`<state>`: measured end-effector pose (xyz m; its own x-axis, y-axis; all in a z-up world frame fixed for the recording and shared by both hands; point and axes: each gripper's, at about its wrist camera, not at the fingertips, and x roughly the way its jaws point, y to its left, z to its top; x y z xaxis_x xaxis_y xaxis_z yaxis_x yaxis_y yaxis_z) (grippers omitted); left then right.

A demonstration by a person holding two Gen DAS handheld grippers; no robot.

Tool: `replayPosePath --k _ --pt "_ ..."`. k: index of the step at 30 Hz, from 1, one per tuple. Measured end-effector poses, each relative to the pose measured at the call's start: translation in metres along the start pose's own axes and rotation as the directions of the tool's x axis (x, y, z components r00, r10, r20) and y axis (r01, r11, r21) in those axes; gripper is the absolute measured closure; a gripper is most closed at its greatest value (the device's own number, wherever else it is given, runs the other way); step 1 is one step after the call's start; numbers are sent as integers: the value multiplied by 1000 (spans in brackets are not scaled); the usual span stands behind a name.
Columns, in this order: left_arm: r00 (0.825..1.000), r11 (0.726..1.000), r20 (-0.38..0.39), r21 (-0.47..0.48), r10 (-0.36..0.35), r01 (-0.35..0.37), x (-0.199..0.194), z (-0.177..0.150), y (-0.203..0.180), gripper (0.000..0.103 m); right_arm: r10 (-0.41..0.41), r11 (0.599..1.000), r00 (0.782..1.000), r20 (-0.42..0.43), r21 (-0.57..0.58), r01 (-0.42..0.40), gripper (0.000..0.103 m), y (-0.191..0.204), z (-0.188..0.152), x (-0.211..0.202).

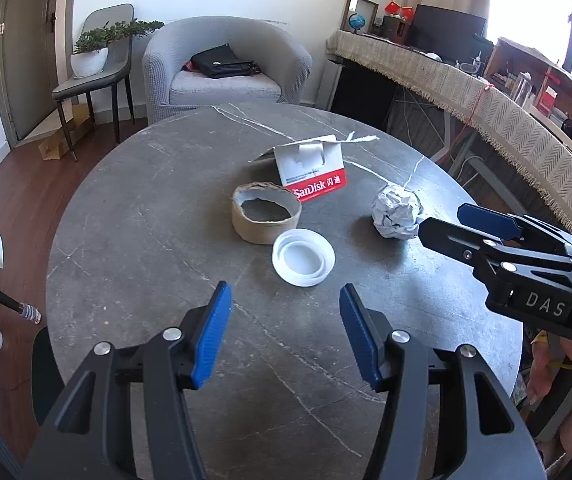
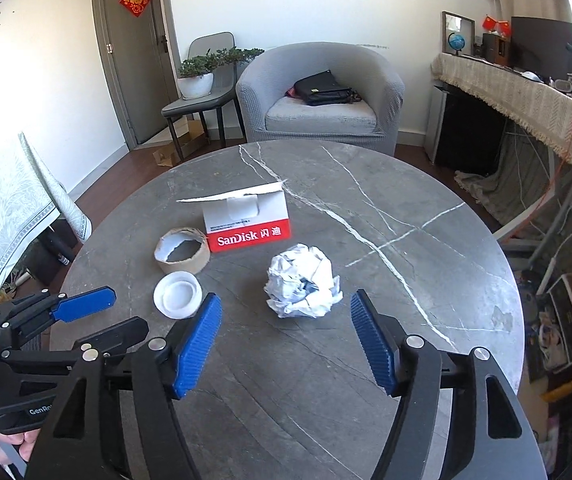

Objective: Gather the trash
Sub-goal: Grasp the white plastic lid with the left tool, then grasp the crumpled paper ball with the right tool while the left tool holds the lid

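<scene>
**Trash items on round table; both grippers open and empty**

Currently, four pieces of trash lie on the round grey marble table (image 2: 426, 216). The crumpled paper ball (image 2: 303, 286) sits near the table's middle, to the right of the other three items and apart from them. The torn SanDisk package (image 2: 248, 220) stands upright at the far side of the group, its ripped white flap bent over toward the left. Just in front of it and to its left lies the brown cardboard tape core (image 2: 182, 251), on its flat side, with torn white paper lining its inner rim. The white plastic lid (image 2: 178, 294) lies flat just nearer than the core; whether the two touch cannot be told.

The right gripper (image 2: 286, 344) is held above the near part of the table, its blue-padded fingers spread wide and holding nothing. The paper ball lies just beyond the fingertips, centred on the gap between them. In the left wrist view this gripper (image 1: 440, 220) enters from the right with its tips close beside the paper ball (image 1: 396, 216).

The left gripper (image 1: 285, 338) is likewise wide open and empty, held over the near edge of the table. The white plastic lid (image 1: 303, 257) lies just ahead of its fingertips.

Beyond the table stands a grey armchair (image 2: 320, 96) with a black bag (image 2: 322, 88) on its seat.
</scene>
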<state>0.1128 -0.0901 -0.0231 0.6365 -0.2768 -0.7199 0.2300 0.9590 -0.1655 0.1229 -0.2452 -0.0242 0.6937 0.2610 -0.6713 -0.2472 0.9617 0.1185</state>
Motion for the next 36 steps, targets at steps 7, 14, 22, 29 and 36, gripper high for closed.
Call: replayPosePath --k 7,14,22,29,36 --pt "1000 1000 -19 -8 13 -13 18 6 -12 44 9 999 1000 -15 31 -9 34 -15 -9 -3" --pt "999 999 -12 -37 30 -30 28 13 -17 47 14 999 999 -30 38 -13 34 -24 -16 -4" --pt "999 997 1 -71 41 -41 35 23 -14 61 30 999 999 -44 33 -29 33 -30 -17 -2" --pt "1000 997 -4 -83 -6 6 36 28 -10 61 62 997 997 -51 43 -60 29 -29 -6 6" --pt "999 995 17 -92 -37 38 22 29 -1 61 54 998 996 -72 28 -52 28 -17 2 20"
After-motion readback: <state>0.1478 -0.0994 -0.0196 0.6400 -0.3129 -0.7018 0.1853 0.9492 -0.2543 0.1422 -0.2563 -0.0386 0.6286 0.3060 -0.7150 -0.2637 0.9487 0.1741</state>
